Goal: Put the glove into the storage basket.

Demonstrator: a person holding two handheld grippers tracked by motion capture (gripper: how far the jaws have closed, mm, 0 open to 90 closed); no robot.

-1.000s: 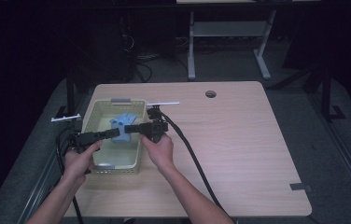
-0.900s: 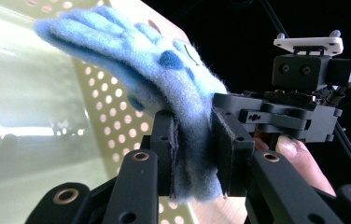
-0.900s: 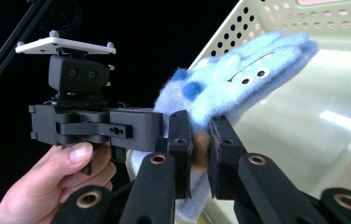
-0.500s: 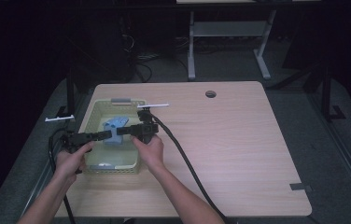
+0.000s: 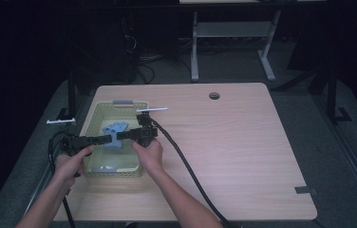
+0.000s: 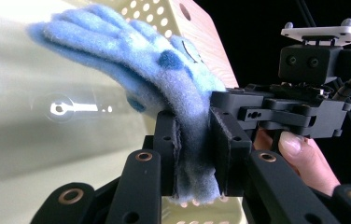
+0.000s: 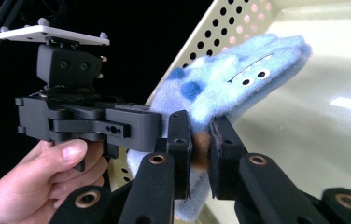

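Both hand-held grippers meet over the pale yellow perforated plastic basket (image 5: 96, 166) at the left of the wooden desk (image 5: 243, 156). The left hand-held gripper (image 6: 196, 154) is clamped on one end of the fuzzy blue fleece glove with darker spots (image 6: 131, 60); the right hand-held gripper (image 7: 200, 140) pinches the same glove beside it. The basket's walls surround the glove. A thick black cable (image 5: 191, 175) trails across the desk.

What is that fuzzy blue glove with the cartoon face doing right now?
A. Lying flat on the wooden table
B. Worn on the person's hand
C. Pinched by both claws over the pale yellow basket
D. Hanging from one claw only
C: the left claw and the right claw each clamp the fuzzy blue glove above the pale yellow perforated plastic basket.
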